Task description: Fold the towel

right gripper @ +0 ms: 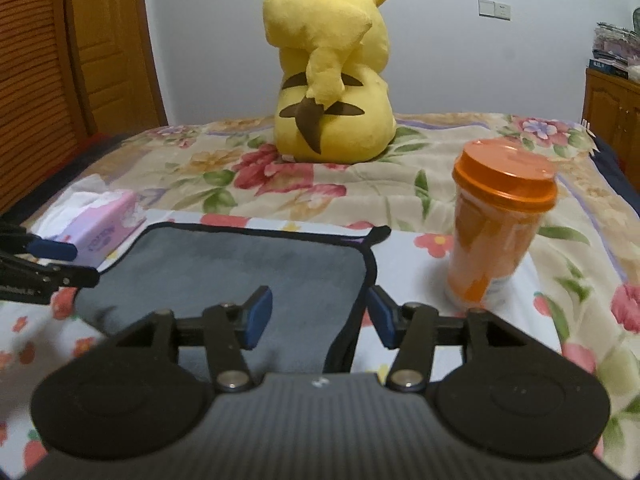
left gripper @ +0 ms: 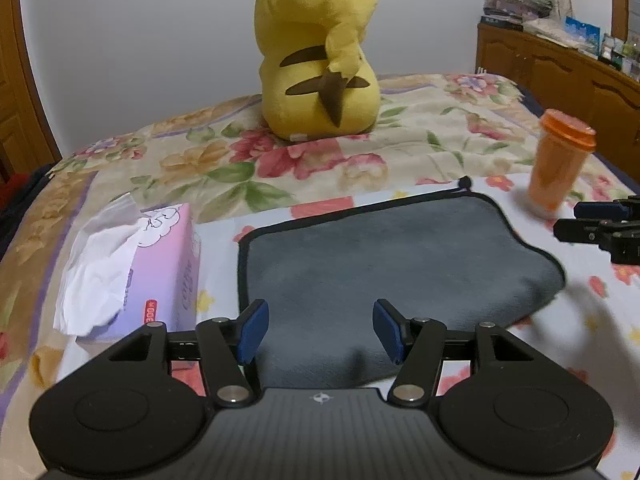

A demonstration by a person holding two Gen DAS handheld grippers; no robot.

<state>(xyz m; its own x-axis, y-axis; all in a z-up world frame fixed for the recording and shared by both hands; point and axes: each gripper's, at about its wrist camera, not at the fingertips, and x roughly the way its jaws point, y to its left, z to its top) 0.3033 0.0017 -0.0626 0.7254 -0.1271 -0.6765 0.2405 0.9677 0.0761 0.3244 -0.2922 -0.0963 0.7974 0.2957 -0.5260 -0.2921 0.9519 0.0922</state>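
Note:
A grey towel point(left gripper: 392, 256) with a black border lies flat on the flowered bedspread; it also shows in the right wrist view point(right gripper: 240, 264). My left gripper point(left gripper: 320, 330) is open and empty over the towel's near edge, towards its left corner. My right gripper point(right gripper: 320, 318) is open and empty, its jaws straddling the towel's near right edge. The right gripper shows at the right edge of the left wrist view point(left gripper: 600, 224). The left gripper shows at the left edge of the right wrist view point(right gripper: 44, 264).
A pink tissue box point(left gripper: 132, 272) lies just left of the towel. An orange lidded cup point(right gripper: 496, 228) stands just right of it. A yellow plush toy point(left gripper: 320, 52) sits behind on the bed. A wooden cabinet point(left gripper: 560, 68) stands at the right.

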